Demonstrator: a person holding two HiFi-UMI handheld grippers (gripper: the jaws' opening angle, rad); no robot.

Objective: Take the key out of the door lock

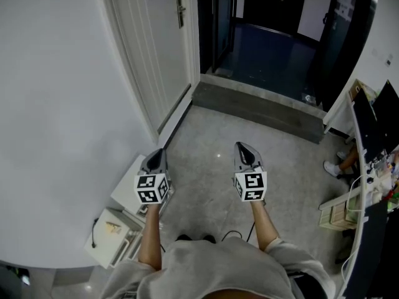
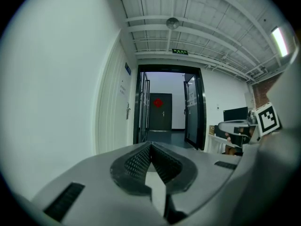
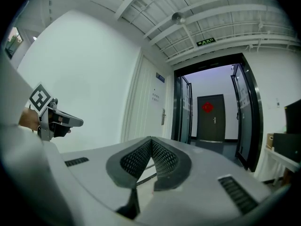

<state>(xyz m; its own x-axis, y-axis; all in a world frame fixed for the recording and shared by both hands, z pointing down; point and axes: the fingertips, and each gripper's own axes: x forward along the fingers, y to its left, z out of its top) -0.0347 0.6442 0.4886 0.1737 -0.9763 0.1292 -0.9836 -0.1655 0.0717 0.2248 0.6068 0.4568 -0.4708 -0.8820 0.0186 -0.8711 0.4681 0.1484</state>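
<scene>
Bright, even indoor light fills all three views: the long white ceiling strip lamps [image 2: 280, 40] burn out to pure glare in both gripper views and the plain white wall [image 1: 62, 104] is nearly washed out, while the dark blue-floored corridor [image 1: 268, 42] past the doorway stays dim. Shadows on the pale grey polished floor [image 1: 212, 142] are soft and faint. Both gripper views bow straight lines hard and end in black rounded corners, and the grey mesh-faced left tongs [image 2: 150, 145] and right tongs [image 3: 151, 139], close to their lenses, look soft.
</scene>
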